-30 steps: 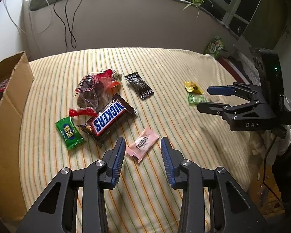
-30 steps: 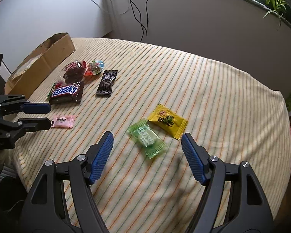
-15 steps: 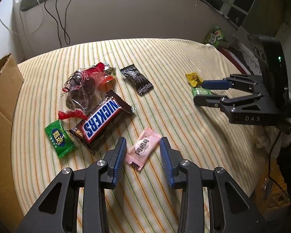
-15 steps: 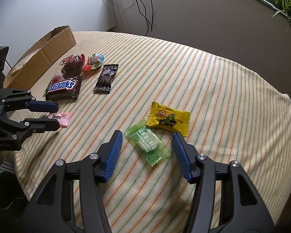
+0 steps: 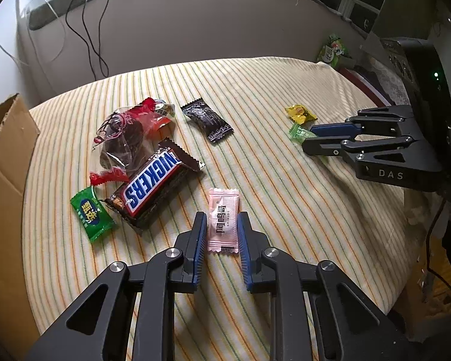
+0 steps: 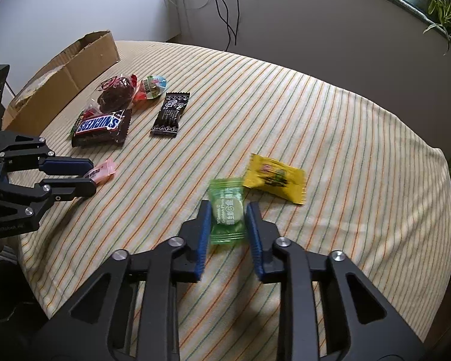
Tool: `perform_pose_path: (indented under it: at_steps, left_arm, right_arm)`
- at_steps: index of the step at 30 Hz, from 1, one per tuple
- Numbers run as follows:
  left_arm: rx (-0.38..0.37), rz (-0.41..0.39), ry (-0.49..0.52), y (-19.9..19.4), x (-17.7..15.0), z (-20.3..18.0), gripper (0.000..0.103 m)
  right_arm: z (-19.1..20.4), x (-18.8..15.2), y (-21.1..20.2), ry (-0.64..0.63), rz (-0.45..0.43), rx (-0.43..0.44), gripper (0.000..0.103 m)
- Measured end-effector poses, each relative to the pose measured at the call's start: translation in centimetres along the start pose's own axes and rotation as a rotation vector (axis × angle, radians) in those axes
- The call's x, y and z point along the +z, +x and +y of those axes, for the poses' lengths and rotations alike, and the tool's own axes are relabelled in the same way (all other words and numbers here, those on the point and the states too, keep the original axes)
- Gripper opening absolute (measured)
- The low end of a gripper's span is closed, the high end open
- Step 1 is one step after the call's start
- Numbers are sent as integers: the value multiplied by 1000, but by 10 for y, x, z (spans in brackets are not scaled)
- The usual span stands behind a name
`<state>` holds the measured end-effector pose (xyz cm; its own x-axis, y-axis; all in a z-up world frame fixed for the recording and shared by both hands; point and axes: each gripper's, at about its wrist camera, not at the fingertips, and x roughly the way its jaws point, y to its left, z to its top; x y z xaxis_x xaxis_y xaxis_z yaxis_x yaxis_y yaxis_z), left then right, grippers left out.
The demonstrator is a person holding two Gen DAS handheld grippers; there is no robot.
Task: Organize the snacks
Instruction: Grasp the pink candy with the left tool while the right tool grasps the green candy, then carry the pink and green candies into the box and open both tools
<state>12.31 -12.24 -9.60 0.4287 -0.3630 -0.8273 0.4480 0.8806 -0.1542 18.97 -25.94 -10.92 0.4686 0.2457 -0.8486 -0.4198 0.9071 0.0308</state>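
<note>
My left gripper has its jaws closed against both sides of a pink candy packet lying on the striped cloth. My right gripper has its jaws closed against a light green candy packet, also on the cloth. A yellow candy packet lies just right of the green one. In the left wrist view the right gripper sits at the green packet. In the right wrist view the left gripper is on the pink packet.
A Snickers bar, a dark green candy, a clear bag of dark sweets and a black packet lie at the left. A cardboard box stands at the table's left edge. Cables hang on the far wall.
Both grippers moved forward and down and closed their jaws: the left around the pink packet, the right around the light green packet, which turned to lie lengthwise between its fingers.
</note>
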Motion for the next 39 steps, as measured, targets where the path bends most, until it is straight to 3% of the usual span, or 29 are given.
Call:
perform_pose_path:
  at_steps: [18, 39]
  left_arm:
    - [1, -92, -50, -45, -7, 18, 19]
    - [130, -247, -198, -126, -26, 99, 19]
  right_arm:
    - [29, 5, -42, -23, -92, -7, 23]
    - [136, 67, -57, -166, -189, 106, 23]
